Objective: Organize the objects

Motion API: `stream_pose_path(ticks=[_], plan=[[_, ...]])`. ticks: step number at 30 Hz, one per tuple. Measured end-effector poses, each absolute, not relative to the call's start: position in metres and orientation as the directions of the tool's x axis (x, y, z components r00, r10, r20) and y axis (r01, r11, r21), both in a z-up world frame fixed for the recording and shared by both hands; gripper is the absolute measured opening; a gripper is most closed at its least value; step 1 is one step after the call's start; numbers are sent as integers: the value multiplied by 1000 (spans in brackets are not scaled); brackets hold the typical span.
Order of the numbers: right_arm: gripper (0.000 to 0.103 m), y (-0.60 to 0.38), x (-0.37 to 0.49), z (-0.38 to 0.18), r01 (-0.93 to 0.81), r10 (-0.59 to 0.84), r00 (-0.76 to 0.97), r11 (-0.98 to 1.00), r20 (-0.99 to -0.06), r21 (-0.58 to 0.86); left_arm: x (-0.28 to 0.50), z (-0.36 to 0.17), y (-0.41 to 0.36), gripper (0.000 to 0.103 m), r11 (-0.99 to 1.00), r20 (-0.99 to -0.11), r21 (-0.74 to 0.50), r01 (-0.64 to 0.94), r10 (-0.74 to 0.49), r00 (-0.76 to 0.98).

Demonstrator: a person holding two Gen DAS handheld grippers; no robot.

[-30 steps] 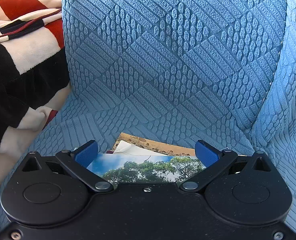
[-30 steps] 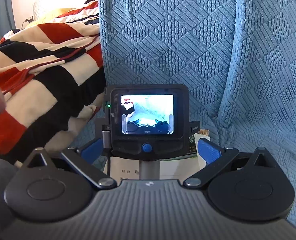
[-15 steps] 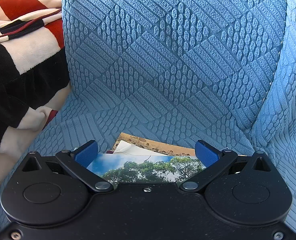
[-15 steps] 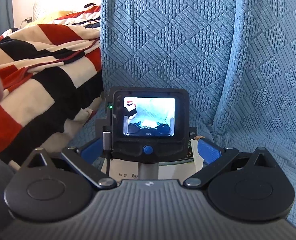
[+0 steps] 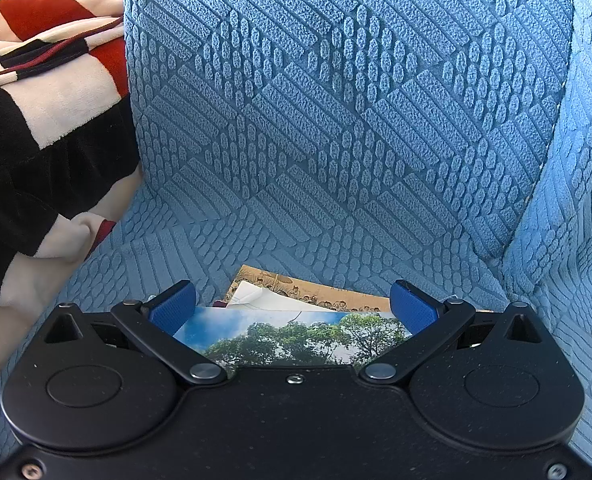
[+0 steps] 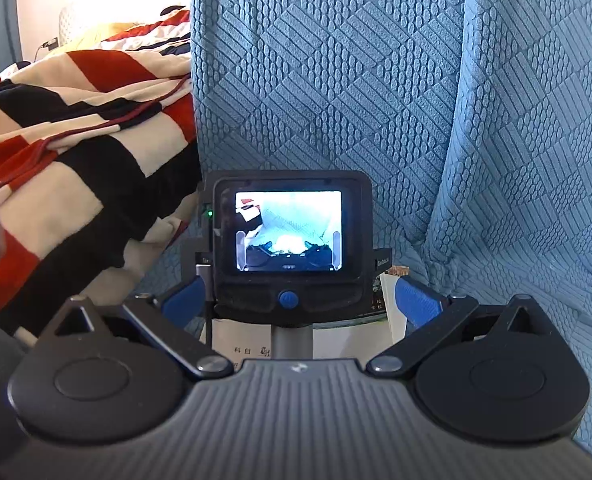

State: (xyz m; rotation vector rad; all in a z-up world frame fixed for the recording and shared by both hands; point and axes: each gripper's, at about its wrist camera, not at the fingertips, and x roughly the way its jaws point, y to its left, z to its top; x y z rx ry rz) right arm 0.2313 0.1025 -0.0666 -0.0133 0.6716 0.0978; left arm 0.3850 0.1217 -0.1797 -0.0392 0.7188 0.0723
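Note:
A loose pile of printed items lies on the blue sofa seat [image 5: 223,240]: a photo of trees and sky [image 5: 296,336] on top, a white sheet [image 5: 271,302] and a tan illustrated booklet [image 5: 336,296] under it. My left gripper [image 5: 291,300] hangs open just above the pile, its blue fingers straddling the photo without touching it. My right gripper [image 6: 300,300] is open too. It sits right behind the left gripper's camera screen [image 6: 288,232], with a white printed sheet [image 6: 239,340] and book edges [image 6: 384,292] below.
A red, black and cream striped blanket [image 5: 35,120] is heaped on the left, and it also fills the left of the right wrist view [image 6: 75,160]. The textured blue backrest [image 5: 336,100] rises behind the pile. A blue armrest fold [image 5: 568,200] closes the right side.
The left gripper has stayed still over the pile. The right wrist view has only swayed slightly sideways; both grippers remain open.

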Motion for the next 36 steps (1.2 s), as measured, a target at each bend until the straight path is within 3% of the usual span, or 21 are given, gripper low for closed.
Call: stream_pose_path(ticks=[36], plan=[[103,108,231,-63,-97,76,786,995,-613,-1,385,-180,121,103,997,-657,-10,-82,55,751]])
